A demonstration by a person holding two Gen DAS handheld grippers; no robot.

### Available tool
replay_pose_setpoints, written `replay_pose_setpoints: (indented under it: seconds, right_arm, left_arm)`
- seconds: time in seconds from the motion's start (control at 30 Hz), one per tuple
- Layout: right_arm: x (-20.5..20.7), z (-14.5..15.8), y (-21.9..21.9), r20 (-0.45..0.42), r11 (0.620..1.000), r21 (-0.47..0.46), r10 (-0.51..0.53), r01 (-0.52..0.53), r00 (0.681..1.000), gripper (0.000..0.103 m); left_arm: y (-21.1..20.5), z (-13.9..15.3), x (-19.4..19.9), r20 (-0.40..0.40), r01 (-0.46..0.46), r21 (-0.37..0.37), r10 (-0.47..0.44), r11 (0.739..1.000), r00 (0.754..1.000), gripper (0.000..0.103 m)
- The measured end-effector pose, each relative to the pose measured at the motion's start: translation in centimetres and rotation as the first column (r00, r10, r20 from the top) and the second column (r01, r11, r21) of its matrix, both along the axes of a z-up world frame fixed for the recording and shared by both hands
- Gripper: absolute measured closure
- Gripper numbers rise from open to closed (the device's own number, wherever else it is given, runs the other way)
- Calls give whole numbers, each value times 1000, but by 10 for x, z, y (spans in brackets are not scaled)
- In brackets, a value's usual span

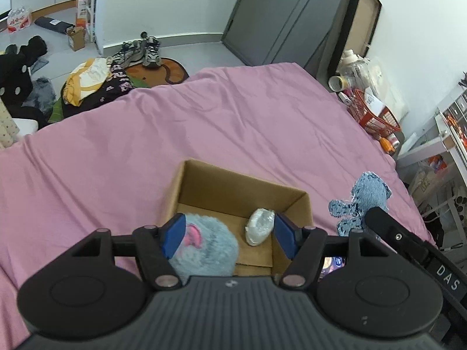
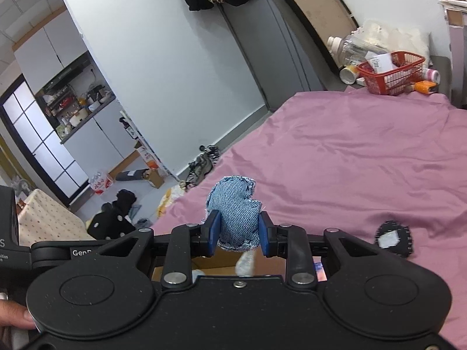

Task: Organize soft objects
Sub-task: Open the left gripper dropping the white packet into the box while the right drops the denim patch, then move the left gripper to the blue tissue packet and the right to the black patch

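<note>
A cardboard box (image 1: 239, 186) stands on the pink bedsheet (image 1: 204, 122). Inside it lie a fluffy blue ball with a pink patch (image 1: 204, 245) and a small white pouch (image 1: 259, 226). My left gripper (image 1: 229, 234) hovers over the box, open, its blue pads either side of the fluffy ball. My right gripper (image 2: 238, 233) is shut on a blue denim soft toy (image 2: 235, 210) and holds it above the bed; the toy also shows in the left wrist view (image 1: 360, 201). The box edge (image 2: 216, 271) shows below the right gripper.
A black patch with a white square (image 2: 394, 239) lies on the sheet to the right. A red basket (image 2: 391, 73) with bottles and clutter sits at the bed's far corner. Clothes and shoes (image 1: 140, 51) litter the floor beyond the bed.
</note>
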State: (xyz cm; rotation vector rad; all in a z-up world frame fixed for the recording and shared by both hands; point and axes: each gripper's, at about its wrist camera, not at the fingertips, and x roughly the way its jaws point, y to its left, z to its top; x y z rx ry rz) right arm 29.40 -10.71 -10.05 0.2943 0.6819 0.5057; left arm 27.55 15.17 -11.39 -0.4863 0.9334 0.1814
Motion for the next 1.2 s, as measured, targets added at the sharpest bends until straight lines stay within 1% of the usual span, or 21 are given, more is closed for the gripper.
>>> replay_pose_setpoints:
  seconds: [0.07, 0.13, 0.3, 0.33, 0.37, 0.43, 0.57, 0.67, 0.83, 1.03, 1.2]
  right_arm:
    - [1, 0, 5, -11, 999, 21, 35, -35, 999, 67]
    - [0, 1, 10, -30, 998, 26, 63, -62, 998, 54]
    - [-6, 2, 8, -34, 999, 1, 51, -51, 998, 53]
    - [-6, 3, 5, -38, 999, -4, 40, -40, 998, 53]
    - [-6, 3, 3, -42, 999, -10, 30, -31, 999, 53]
    - [-7, 6, -2, -52, 1000, -24, 18, -19, 998, 52]
    - [-10, 11, -17, -84, 1000, -30, 4, -6, 996, 51]
    - [-11, 13, -30, -108, 1000, -25, 0, -3, 994, 47]
    - [-13, 16, -48, -132, 1000, -18, -7, 5, 991, 32]
    - [-16, 24, -77, -121, 1000, 10, -21, 22, 992, 26]
    - [-10, 25, -103, -124, 998, 34, -54, 58, 991, 26]
  left_arm:
    - [6, 4, -2, -1, -9, 6, 9, 1000, 1000, 38]
    - [10, 8, -3, 1, -9, 21, 9, 1000, 1000, 38]
    - [12, 15, -7, 7, -15, 39, 15, 999, 1000, 37]
    - [11, 16, -9, 8, -16, 42, 16, 999, 1000, 37]
    - [10, 17, -11, 9, -17, 45, 17, 999, 1000, 33]
    - [6, 18, -15, 13, -20, 55, 19, 998, 1000, 30]
    - [-1, 23, -19, 12, -8, 76, 7, 997, 1000, 29]
    - [-10, 28, -22, 18, -1, 96, -1, 995, 1000, 29]
    - [-27, 35, -24, 22, 3, 126, -6, 992, 1000, 29]
    - [-52, 43, -26, 34, 15, 144, -20, 989, 999, 28]
    - [-77, 45, -24, 42, 35, 143, -41, 989, 998, 28]
